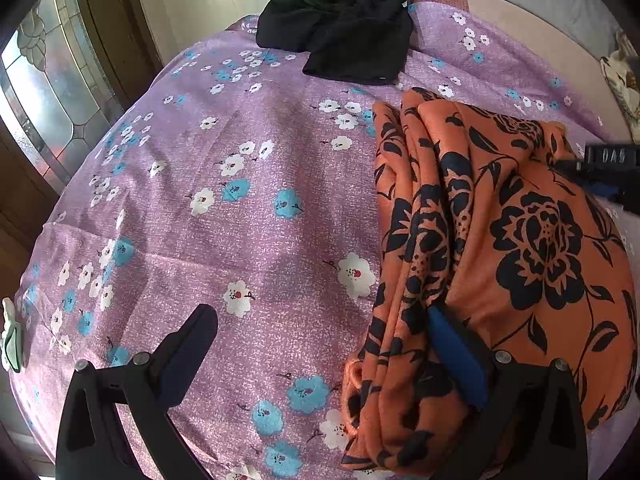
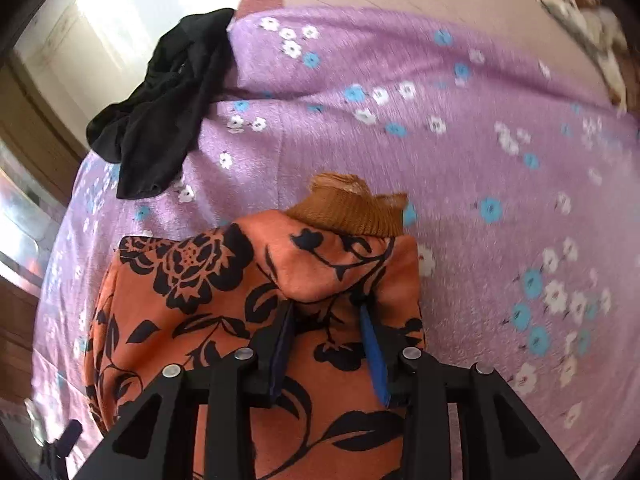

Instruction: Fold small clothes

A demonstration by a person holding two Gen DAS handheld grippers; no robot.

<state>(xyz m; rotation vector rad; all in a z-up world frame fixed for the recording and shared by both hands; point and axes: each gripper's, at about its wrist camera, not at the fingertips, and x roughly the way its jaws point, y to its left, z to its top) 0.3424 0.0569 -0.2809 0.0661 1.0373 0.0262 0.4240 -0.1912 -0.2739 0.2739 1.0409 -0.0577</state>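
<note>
An orange garment with black flowers (image 1: pixel 520 240) lies folded in layers on the right of a purple flowered bedsheet (image 1: pixel 240 220). My left gripper (image 1: pixel 320 314) is wide open at the garment's left edge. Its blue-padded right finger (image 1: pixel 452 352) rests against the folds and its left finger is over bare sheet. In the right wrist view my right gripper (image 2: pixel 326 308) is shut on a bunched fold of the orange garment (image 2: pixel 200 280), and cloth hides its fingertips. A brown ribbed cuff (image 2: pixel 352 208) sticks out beyond the fold. The right gripper (image 1: pixel 608 168) also shows at the garment's far side.
A crumpled black garment (image 1: pixel 340 28) (image 2: pixel 160 112) lies at the far edge of the bed. A patterned pillow (image 1: pixel 622 80) sits at the far right on a pink surface (image 1: pixel 520 12). A leaded glass door (image 1: pixel 40 100) stands left of the bed.
</note>
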